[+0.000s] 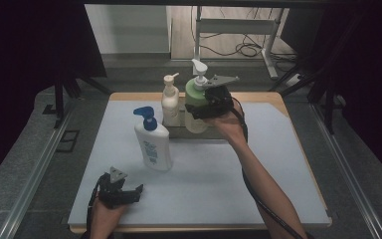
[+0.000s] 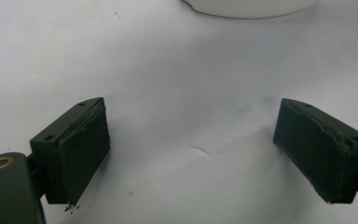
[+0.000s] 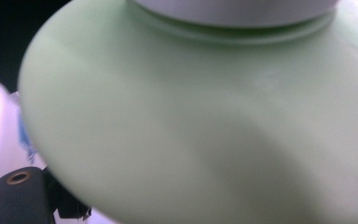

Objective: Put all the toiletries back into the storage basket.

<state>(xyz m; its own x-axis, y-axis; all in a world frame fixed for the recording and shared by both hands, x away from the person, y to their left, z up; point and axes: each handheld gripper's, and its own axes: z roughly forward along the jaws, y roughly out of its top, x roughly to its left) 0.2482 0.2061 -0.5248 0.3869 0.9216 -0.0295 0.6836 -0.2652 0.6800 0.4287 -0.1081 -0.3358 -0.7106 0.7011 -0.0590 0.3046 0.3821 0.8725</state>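
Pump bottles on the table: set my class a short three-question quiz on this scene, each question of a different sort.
1. True or false: the right gripper is closed around the green bottle.
2. How many pump bottles are in the high view? A) two B) three C) four
3. Fill in: the white bottle nearest the left gripper has a ____ pump.

Key
1. True: the black jaws sit on the green bottle's body, and it looms close in the right gripper view.
2. B: the green one, the cream bottle beside it and the white one in front.
3. Blue. The left gripper rests open on the table, holding nothing.
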